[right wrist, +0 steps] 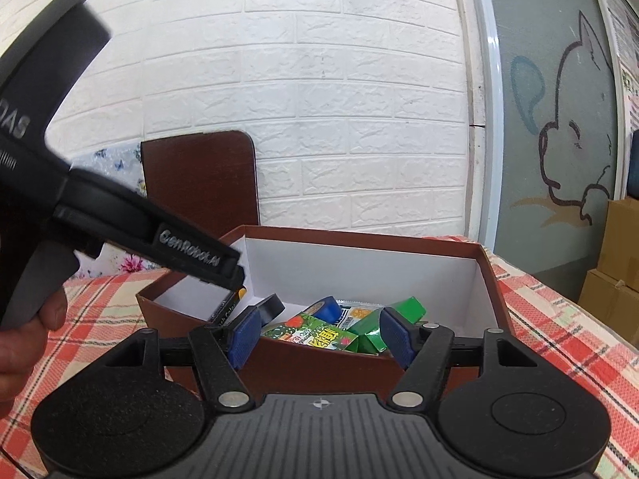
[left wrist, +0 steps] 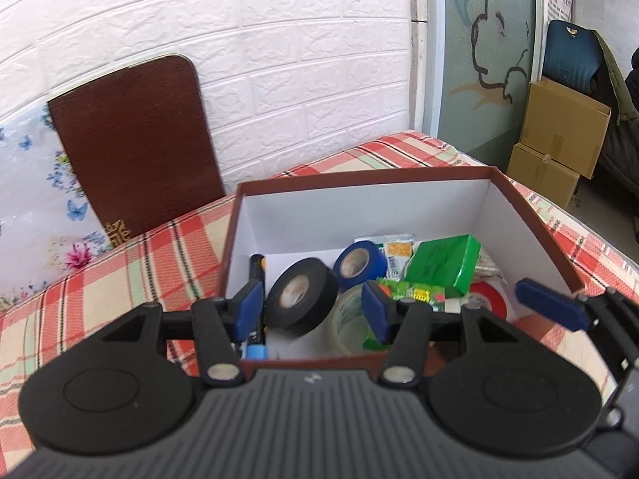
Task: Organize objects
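Seen along the left tongs [left wrist: 313, 311], whose blue pads stand moderately apart with nothing pressed between them, the brown box [left wrist: 399, 177] lies directly ahead and below on the checked cloth [left wrist: 120, 279], and the things to be tidied are already inside it. Furthest left, just past the left pad, a marker pen [left wrist: 257, 269] stands against the box wall; between the pads sits the black tape roll [left wrist: 301, 301], leaning on its edge; beyond it is the blue tape roll [left wrist: 359, 265], a clear tape roll [left wrist: 351, 319] lies just inside the right pad, and to the right of that are a green packet [left wrist: 415, 295], a green carton [left wrist: 445, 265] and a red tape roll [left wrist: 489, 299]. The likely trouble is the tilted black roll: a nudge from either pad as the tongs draw away could tip it over or set it rolling against the pen. The box wall nearest the tongs is close under the pads, so a careless pull could catch the rim and drag the box across the cloth. The right tongs [right wrist: 319, 339] are also open and empty, hanging just short of the same box, near enough to the left tool to knock it. As for writing, the left tool's body reads "GenRobot.AI" in the right view; the green packet carries yellow characters too small to read, and the pen's lettering is partly hidden.
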Demonstrator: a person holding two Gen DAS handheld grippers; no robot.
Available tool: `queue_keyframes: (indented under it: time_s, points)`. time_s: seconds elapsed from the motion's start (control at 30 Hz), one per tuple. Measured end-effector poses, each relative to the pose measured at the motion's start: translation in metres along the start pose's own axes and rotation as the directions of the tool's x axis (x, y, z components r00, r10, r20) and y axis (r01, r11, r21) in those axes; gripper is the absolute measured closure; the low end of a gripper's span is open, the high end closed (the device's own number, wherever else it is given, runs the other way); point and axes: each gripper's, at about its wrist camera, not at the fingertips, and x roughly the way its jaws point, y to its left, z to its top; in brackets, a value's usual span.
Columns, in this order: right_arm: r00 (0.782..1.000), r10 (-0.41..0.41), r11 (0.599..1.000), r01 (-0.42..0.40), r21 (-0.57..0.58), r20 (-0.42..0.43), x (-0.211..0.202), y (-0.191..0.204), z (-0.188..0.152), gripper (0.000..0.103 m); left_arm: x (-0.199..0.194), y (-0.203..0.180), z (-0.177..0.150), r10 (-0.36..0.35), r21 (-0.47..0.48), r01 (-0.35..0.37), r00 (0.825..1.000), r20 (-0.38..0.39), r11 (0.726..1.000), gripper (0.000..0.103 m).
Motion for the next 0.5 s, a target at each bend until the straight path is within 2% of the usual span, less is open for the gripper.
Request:
queue_keyframes:
  time_s: [0.17,0.23,0.5]
  points:
    - [0.999,-0.021,0.999,0.02,0.031,0.033,0.004,-0.001,-0.004,0.03,-0.015,0.006,-0.015,0.007,-0.01,-0.007,1.0,0.018,1.0,0.035]
    - [0.999,-0.026,0.999,0.024,0.039,0.046,-0.017,0.0,-0.002,0.028,-0.021,0.009,-0.021,0.012,-0.013,-0.012,1.0,0.025,1.0,0.03]
    - [0.997,-0.04,0.999,0.039,0.022,0.064,-0.05,0.031,-0.01,0.02,-0.047,0.023,-0.041,0.076,-0.042,-0.073,0.995,0.058,0.996,0.006]
